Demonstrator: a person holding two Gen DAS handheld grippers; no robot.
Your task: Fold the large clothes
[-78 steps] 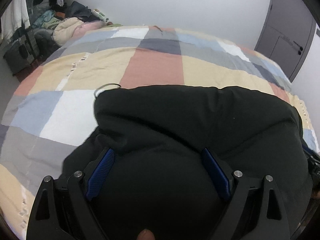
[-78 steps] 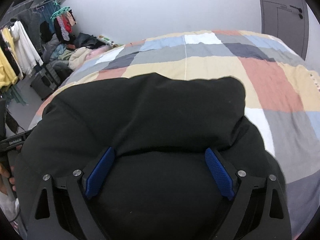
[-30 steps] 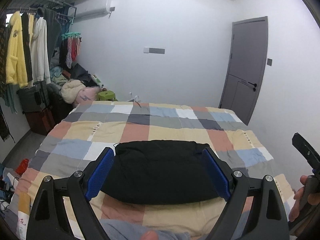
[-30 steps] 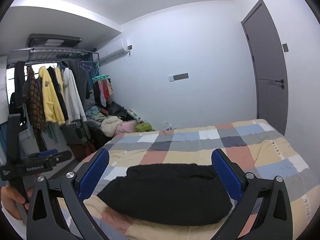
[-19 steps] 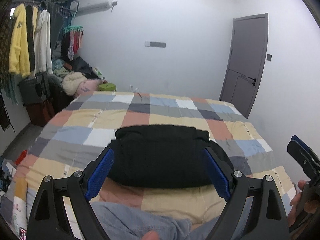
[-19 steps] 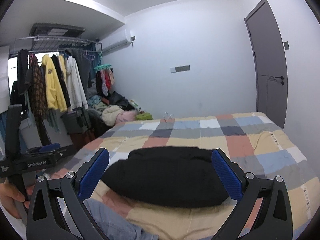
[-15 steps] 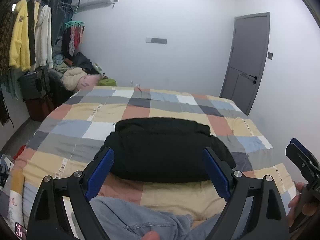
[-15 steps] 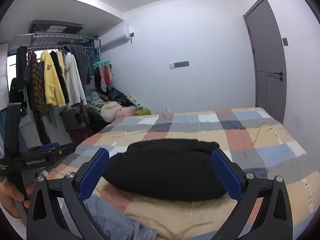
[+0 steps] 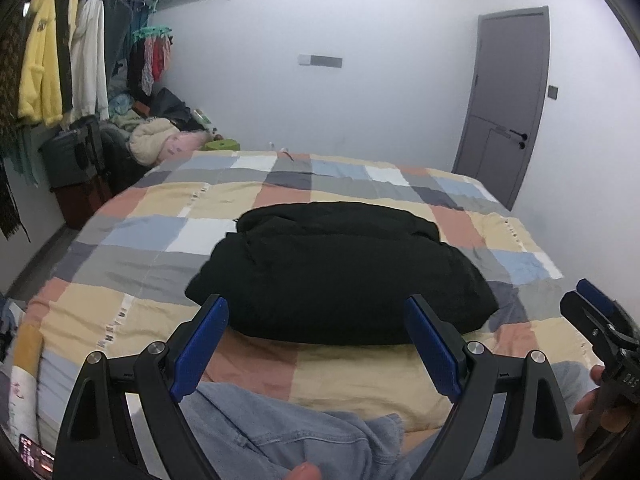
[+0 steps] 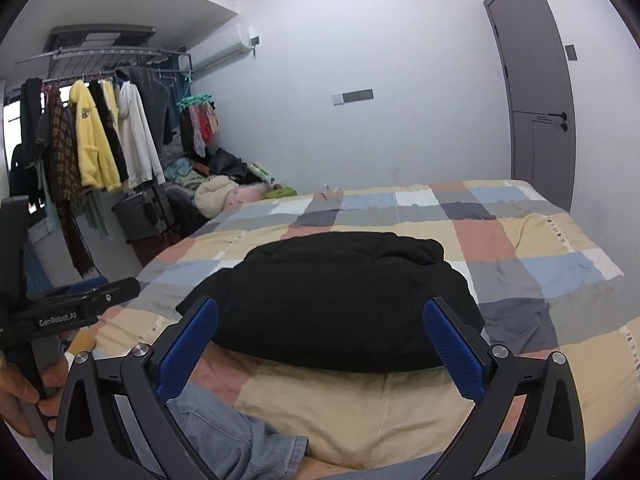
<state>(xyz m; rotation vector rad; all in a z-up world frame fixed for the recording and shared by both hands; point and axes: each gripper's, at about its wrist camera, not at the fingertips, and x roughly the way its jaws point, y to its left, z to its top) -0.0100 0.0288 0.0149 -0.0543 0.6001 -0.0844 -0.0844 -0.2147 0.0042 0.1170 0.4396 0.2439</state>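
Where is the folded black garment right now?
The folded black garment lies mid-bed on the checked patchwork bedspread, centred in both wrist views, beyond a blue denim piece at the near edge.

White lettering "GenRobot.AI" stands on the black body of the left gripper (image 10: pixel 76 304), seen at the left edge of the right wrist view. In the left wrist view, the right gripper (image 9: pixel 600 320) carries partly cut-off white letters at the frame's right edge, too incomplete to read. Nothing else is legible.
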